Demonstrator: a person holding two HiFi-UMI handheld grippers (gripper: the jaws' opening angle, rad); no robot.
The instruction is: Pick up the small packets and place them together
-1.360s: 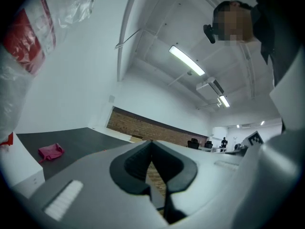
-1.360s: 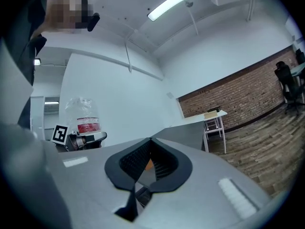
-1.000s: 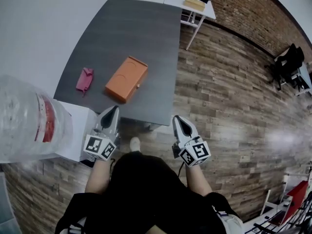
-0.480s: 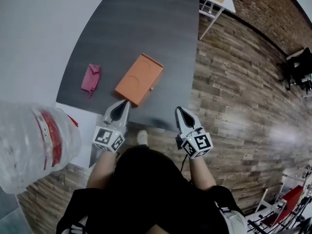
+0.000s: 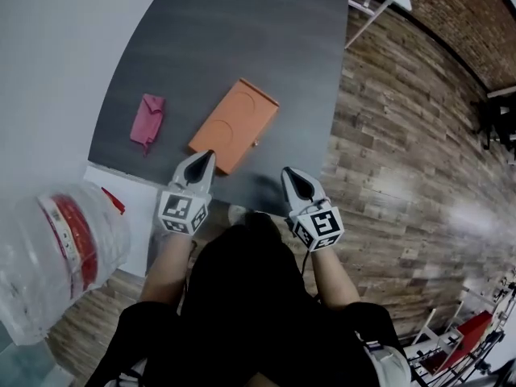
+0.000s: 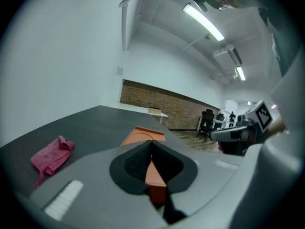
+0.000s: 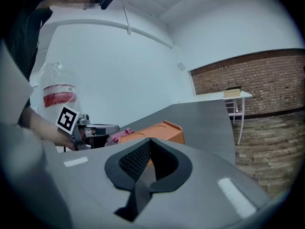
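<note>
Both grippers are empty, with their fingers pressed together: the left gripper [image 5: 207, 157] has its tips closed with only a sliver of orange showing behind them, and the right gripper [image 5: 289, 173] is shut the same way. In the head view the left tip sits at the near corner of the orange box [image 5: 235, 124], though I can't tell if it touches. The right tip is at the table [image 5: 242, 39] edge, lower centre of the frame. A crumpled pink thing [image 5: 147, 121], possibly a packet, lies left of the box and apart from it. I see no other packets, so they may be inside the closed box. Nothing looks gathered yet, and I'd say the task has barely started. A water bottle [image 5: 56, 248] fills the lower left.
</note>
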